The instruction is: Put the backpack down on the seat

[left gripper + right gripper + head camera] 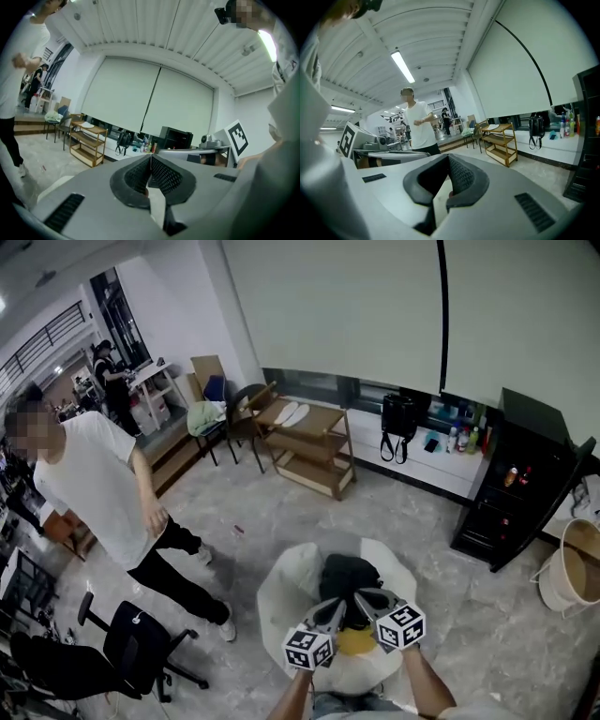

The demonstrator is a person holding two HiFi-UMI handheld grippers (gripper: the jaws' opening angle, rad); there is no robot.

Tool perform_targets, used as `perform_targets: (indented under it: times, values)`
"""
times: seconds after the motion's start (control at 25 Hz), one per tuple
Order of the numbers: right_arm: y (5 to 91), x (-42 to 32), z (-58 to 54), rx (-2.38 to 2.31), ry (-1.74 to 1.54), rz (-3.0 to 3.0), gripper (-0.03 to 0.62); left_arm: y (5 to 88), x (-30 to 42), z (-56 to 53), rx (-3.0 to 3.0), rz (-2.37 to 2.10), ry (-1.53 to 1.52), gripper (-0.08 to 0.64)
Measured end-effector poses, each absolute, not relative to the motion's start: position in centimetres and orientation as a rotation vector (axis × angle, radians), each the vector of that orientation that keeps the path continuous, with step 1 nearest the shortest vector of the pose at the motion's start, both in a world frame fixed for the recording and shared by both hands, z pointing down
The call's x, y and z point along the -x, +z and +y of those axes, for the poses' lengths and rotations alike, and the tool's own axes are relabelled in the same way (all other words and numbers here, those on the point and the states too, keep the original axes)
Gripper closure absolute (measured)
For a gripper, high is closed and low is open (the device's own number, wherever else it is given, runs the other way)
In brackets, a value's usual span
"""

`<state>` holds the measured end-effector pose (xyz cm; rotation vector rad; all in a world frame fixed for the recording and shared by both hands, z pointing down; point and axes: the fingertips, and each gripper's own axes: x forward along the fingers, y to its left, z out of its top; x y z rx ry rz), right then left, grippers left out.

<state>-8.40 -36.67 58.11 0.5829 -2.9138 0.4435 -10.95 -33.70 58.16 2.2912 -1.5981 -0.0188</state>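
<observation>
A black backpack point(349, 577) lies on a white beanbag seat point(286, 582) right below me, with something yellow point(356, 641) at its near edge. My left gripper point(333, 612) and right gripper point(367, 599) hover side by side over the bag's near side, tips angled toward each other. Whether they touch the bag the head view does not show. In the left gripper view my left gripper point(151, 158) has its jaws together with nothing between them. The right gripper point(449, 158) is shut the same way in its own view. Both point out across the room, nearly level.
A person in a white T-shirt point(94, 488) stands at the left, near a black office chair point(131, 643). Beyond are a wooden shelf trolley point(309, 446), a second black bag point(398, 418) hanging at the window ledge, a black cabinet point(520, 474) and a pale bucket point(577, 568).
</observation>
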Motion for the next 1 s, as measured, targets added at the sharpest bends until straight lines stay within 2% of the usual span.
perform_targets:
  times: [0.32,1.0]
  values:
    - [54.7,5.3,-34.7,-0.584,0.375,-2.960,0.565,53.7,8.1,-32.4,-2.369,-1.660,-0.062,0.529]
    - [56.2,3.4,-30.8,-0.583,0.329,-2.899,0.566,53.8,6.3,-30.0,-2.360,-1.650,-0.037,0.529]
